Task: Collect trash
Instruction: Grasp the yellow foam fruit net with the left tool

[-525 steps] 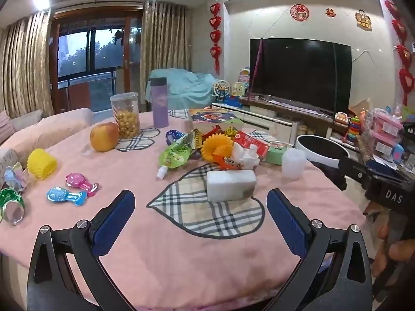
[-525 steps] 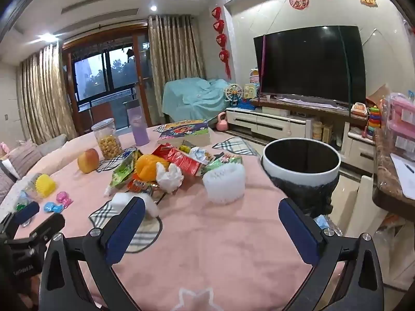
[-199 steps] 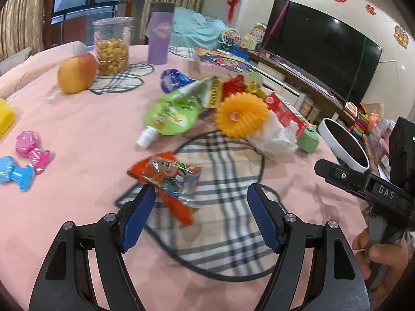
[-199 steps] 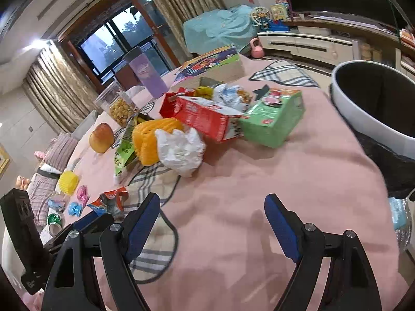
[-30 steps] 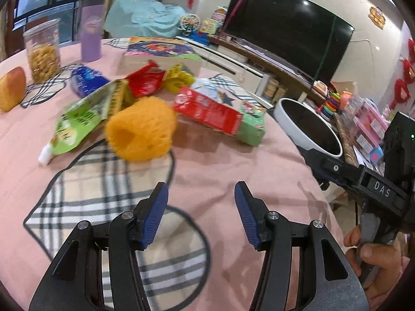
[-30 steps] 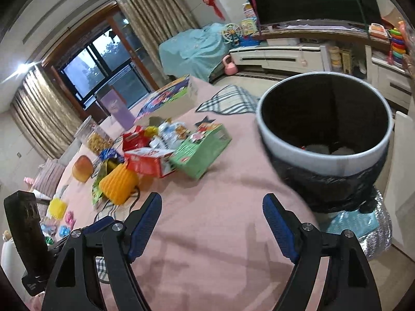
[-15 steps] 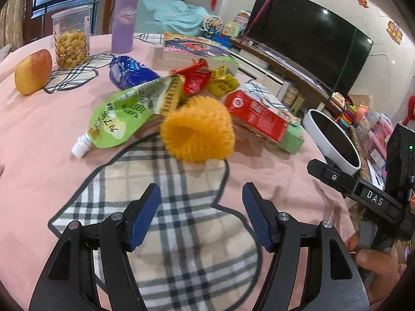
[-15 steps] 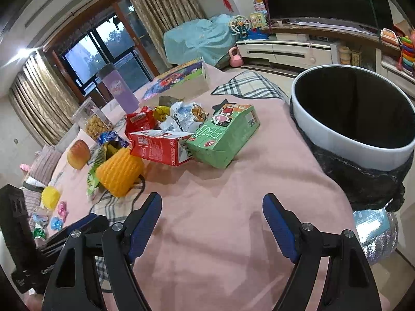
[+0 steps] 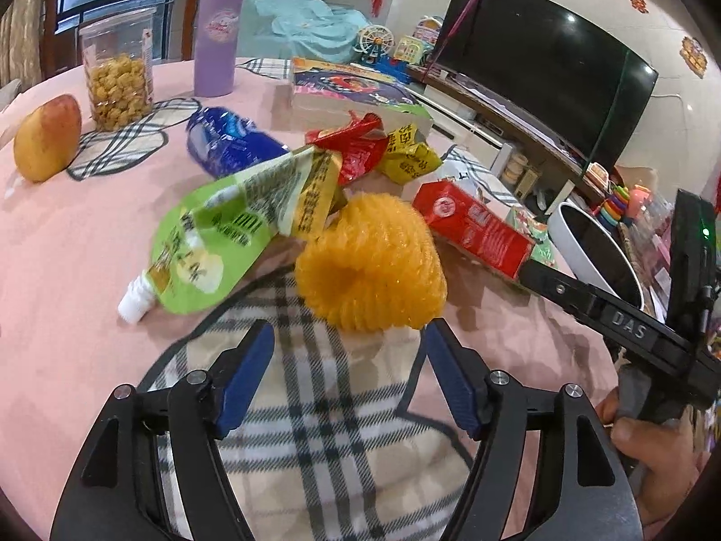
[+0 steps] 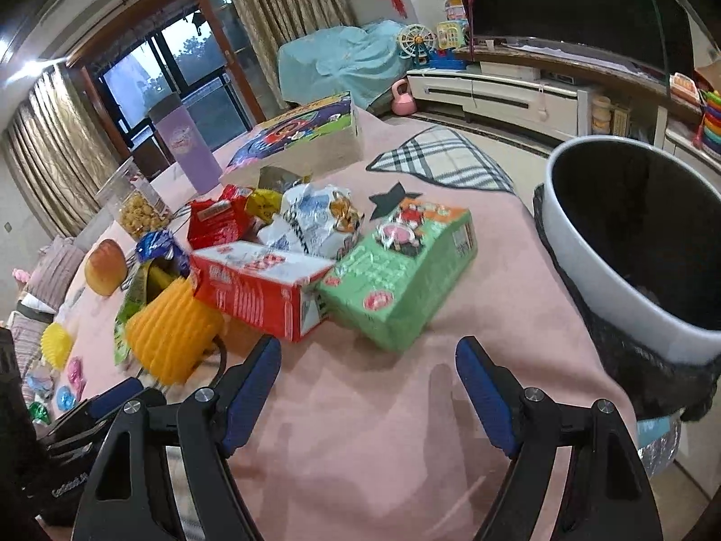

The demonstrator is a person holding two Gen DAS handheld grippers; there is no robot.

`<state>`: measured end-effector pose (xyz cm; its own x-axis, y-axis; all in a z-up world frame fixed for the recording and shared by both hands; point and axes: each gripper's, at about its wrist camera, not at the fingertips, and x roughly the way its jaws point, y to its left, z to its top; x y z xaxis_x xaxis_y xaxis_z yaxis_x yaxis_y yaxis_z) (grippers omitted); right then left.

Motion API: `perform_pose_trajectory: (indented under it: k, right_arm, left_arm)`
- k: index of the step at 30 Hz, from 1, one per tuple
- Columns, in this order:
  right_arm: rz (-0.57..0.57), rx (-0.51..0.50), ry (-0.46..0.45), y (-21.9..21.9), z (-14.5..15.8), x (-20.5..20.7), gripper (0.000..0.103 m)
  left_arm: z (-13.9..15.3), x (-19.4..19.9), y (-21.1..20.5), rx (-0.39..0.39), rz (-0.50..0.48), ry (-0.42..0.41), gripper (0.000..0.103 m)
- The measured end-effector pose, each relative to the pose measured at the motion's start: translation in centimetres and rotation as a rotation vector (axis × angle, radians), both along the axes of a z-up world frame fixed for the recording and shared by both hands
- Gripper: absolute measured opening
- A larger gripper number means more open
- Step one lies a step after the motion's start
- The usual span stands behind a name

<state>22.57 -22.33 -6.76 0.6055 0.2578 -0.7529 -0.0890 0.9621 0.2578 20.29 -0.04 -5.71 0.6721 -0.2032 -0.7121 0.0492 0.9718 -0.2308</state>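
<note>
A pile of trash lies on the pink tablecloth [image 9: 67, 243]. An orange foam fruit net [image 9: 371, 263] sits just ahead of my open, empty left gripper [image 9: 349, 342]. Beside it lie a green pouch [image 9: 234, 225], a red carton [image 9: 473, 230], a blue wrapper [image 9: 225, 142] and red and yellow wrappers. My right gripper [image 10: 367, 358] is open and empty, just in front of a green box [image 10: 401, 270] and the red carton [image 10: 257, 286]. The orange net [image 10: 173, 333] is at its left. A white bin with a black liner [image 10: 631, 248] stands at the right off the table's edge.
An apple [image 9: 47, 137], a jar of snacks [image 9: 118, 74], a purple bottle [image 9: 216, 31] and a colourful flat box [image 9: 356, 90] stand behind the pile. Small toys [image 10: 67, 383] lie at the far left. A TV [image 9: 540, 72] and its cabinet are beyond the table.
My left gripper has moved closer to the orange net. My right gripper has moved closer to the green box and red carton. Both stay open and empty.
</note>
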Motion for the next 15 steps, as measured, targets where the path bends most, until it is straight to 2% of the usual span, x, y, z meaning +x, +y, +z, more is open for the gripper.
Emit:
perform_pose_trajectory:
  k: [7,9,10,11,12,14,15]
  right_arm:
    - [-0.002,-0.019,-0.009,0.7,-0.3,2.0,0.080]
    - [0.008,-0.020,-0.005,1.1,-0.5,2.3,0.076]
    - [0.012,-0.019,-0.001,1.2,-0.6,2.3,0.072]
    - [0.013,-0.018,0.000,1.2,-0.7,2.3,0.064]
    - [0.011,-0.011,0.004,1.1,-0.9,2.3,0.053]
    - [0.002,0.009,0.015,0.5,-1.1,2.2,0.039]
    - [-0.003,0.012,0.019,0.3,-1.2,2.2,0.032]
  left_arm:
    - [-0.1,1.7,-0.8,-0.002,-0.018,0.002,0.071]
    - [-0.3,2.0,-0.8,-0.009,-0.020,0.010,0.071]
    - [-0.4,2.1,-0.7,-0.015,-0.024,0.010,0.067]
    - [-0.5,2.2,-0.8,-0.019,-0.028,0.012,0.057]
    - [-0.6,2.3,-0.8,-0.025,-0.037,0.020,0.053]
    - [-1.0,2.6,-0.8,-0.032,-0.049,0.038,0.033]
    - [-1.1,2.7,-0.9,-0.033,-0.054,0.046,0.027]
